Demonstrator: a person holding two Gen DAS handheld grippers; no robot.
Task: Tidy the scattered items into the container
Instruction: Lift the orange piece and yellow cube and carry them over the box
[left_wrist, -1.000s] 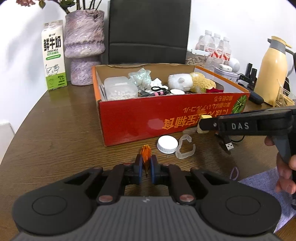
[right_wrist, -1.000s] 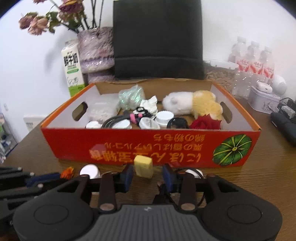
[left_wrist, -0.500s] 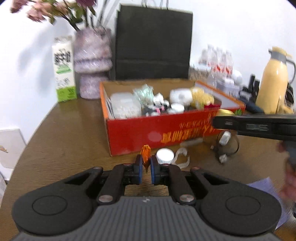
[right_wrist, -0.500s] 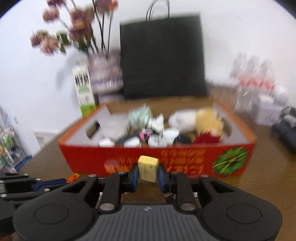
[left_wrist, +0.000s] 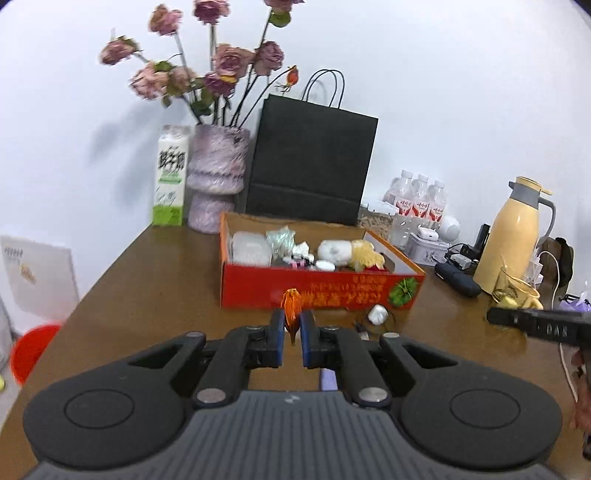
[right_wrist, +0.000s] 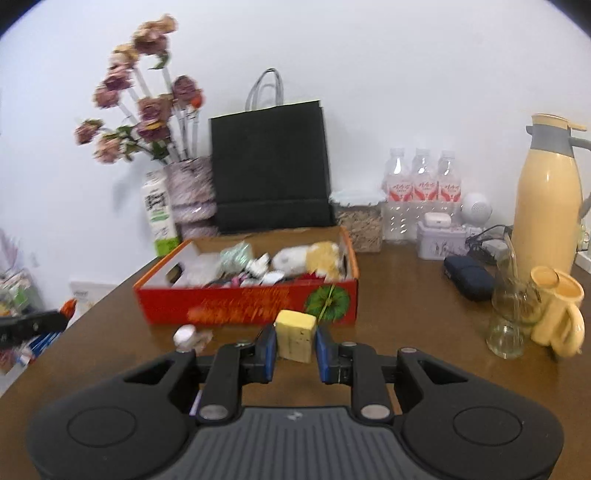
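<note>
My left gripper (left_wrist: 291, 325) is clamped on a small crumpled orange scrap (left_wrist: 290, 302), which sticks up between the blue-padded fingers and hangs above the brown wooden worktop (left_wrist: 147, 295), short of the red cardboard box (left_wrist: 317, 291). My right gripper (right_wrist: 294, 341) pinches a pale yellow sponge block (right_wrist: 295, 334) squarely between its pads, also held off the worktop and in front of the box's near wall with the green melon print. The box sits open-topped in the middle of the worktop, already holding a white and yellow plush toy (left_wrist: 349, 251), a clear plastic tub (left_wrist: 248, 249), crinkled wrap and small caps. A white bottle cap (right_wrist: 185, 335) lies on the worktop just in front of the box, beside a dark cable. Behind the box stand a black paper bag (left_wrist: 310, 162), a mauve vase of dried roses (left_wrist: 216, 181) and a milk carton (left_wrist: 170, 181); a cream thermos jug (right_wrist: 548, 192) stands well off to the right.
</note>
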